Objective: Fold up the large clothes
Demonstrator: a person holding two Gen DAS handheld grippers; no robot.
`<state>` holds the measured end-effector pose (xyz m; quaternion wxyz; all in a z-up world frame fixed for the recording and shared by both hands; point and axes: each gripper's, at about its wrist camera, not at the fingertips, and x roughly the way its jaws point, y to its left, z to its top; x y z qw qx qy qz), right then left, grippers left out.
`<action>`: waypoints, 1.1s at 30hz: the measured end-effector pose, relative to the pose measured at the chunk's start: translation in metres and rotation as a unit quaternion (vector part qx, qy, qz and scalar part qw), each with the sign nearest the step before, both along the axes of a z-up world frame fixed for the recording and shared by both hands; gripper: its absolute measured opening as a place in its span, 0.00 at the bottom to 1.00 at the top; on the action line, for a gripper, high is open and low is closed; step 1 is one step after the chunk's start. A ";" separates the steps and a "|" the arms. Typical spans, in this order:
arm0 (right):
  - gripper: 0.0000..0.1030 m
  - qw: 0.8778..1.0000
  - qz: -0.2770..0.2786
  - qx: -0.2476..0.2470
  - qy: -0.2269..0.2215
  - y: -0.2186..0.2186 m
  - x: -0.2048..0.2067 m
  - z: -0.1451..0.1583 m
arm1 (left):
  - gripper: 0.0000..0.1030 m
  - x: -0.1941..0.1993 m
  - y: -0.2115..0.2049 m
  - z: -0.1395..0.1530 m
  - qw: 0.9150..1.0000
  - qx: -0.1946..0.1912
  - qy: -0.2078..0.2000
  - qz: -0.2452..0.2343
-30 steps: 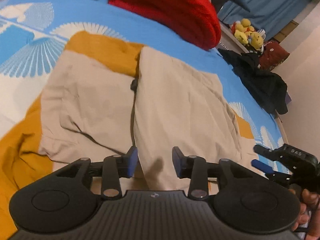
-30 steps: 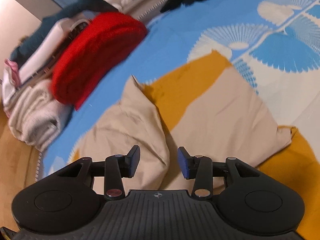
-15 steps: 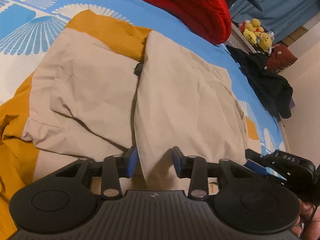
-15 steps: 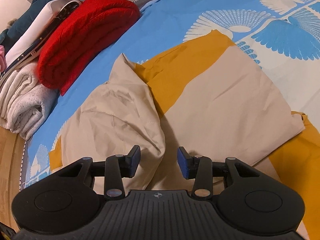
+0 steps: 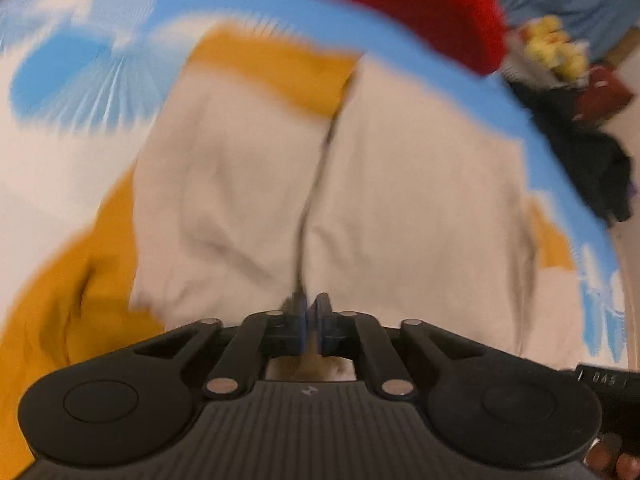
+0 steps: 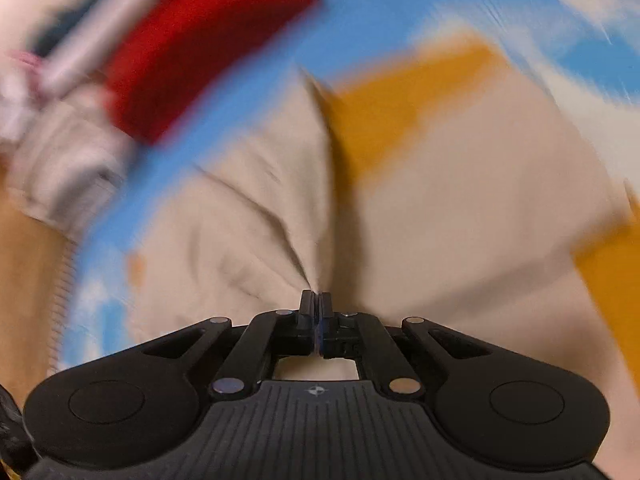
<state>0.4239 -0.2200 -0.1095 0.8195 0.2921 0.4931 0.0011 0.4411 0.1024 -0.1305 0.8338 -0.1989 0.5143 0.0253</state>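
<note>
A large beige and mustard garment [image 5: 420, 200] lies spread on the bed, blurred in both views. At its near edge, my left gripper [image 5: 310, 310] has its jaws closing, almost together, with the beige fabric's middle fold pinched between them. In the right wrist view the same garment [image 6: 460, 200] fills the middle. There the jaws of my right gripper [image 6: 316, 304] are closing tight together on a pinch of beige cloth, with creases fanning out from the tips. Part of the right gripper's body [image 5: 608, 384] and a person's fingers [image 5: 612, 460] show at the lower right of the left wrist view.
The blue and white bed sheet [image 5: 280, 4] lies under the garment. A red knit pile [image 5: 420, 4] sits at the far side, next to folded pale towels [image 6: 60, 152]. Dark clothes [image 5: 592, 160] and yellow plush toys [image 5: 556, 48] lie past the bed's right edge.
Both grippers went from open to nearly shut on the beige fabric. Both sank closer to the garment, and both views are now motion-blurred.
</note>
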 end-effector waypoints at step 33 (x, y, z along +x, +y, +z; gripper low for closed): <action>0.44 0.941 -0.005 -0.155 -0.302 -0.015 -0.054 0.120 | 0.37 -0.068 -0.026 0.135 0.971 0.115 -0.207 -0.016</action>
